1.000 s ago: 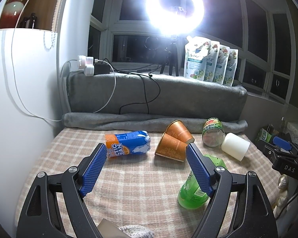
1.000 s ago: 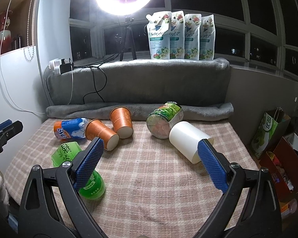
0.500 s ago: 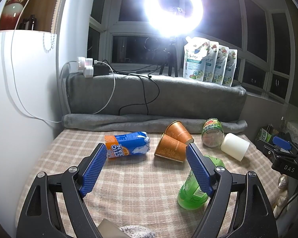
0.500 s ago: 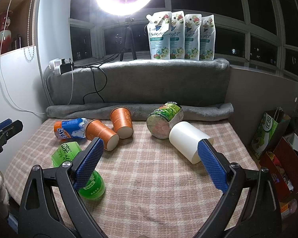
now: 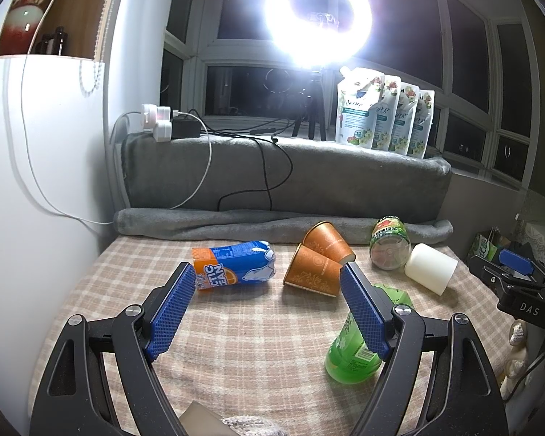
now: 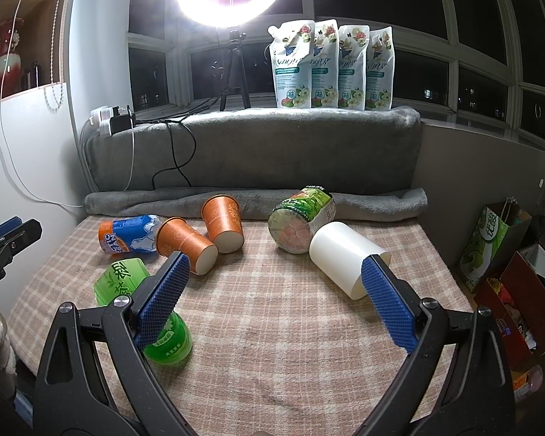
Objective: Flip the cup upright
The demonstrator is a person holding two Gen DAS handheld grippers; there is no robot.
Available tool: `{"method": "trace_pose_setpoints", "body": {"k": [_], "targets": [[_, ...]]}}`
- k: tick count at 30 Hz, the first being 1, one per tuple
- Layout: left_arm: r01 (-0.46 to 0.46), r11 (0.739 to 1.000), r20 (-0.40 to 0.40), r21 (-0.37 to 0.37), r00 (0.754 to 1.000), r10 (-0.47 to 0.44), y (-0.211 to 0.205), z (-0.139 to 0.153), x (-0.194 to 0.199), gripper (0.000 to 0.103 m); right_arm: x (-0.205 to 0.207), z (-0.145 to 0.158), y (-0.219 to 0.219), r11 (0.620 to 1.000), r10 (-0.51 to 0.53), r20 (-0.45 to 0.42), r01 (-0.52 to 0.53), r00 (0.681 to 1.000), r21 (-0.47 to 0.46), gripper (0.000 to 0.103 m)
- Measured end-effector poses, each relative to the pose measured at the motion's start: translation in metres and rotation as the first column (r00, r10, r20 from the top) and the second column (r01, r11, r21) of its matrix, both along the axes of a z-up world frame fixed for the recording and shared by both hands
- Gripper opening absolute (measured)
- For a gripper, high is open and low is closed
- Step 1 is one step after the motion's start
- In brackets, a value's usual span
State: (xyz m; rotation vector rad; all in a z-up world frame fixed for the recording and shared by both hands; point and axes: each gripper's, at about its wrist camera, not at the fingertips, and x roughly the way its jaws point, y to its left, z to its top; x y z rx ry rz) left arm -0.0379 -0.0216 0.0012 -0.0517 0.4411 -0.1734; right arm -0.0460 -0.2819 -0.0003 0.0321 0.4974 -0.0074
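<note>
Two orange paper cups lie on their sides on the checked cloth, one nearer and one behind it. A white cup lies on its side to the right. My left gripper is open and empty, hovering in front of the orange cups. My right gripper is open and empty, its right finger beside the white cup.
A blue and orange can, a green bottle and a green-labelled jar lie on the cloth. A grey rolled blanket lines the back edge. A white wall stands left. Boxes sit right.
</note>
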Motion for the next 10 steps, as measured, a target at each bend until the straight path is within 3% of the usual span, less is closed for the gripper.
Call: {"method": "trace_pose_setpoints", "body": {"k": [10], "targets": [[-0.001,1.0,0.005,0.001,1.0,0.001,0.0002,0.0021,0.0001,0.082,0.0002,-0.0002,0.0004,1.0,0.001,0.0,-0.001,1.0,-0.001,0.097]]}}
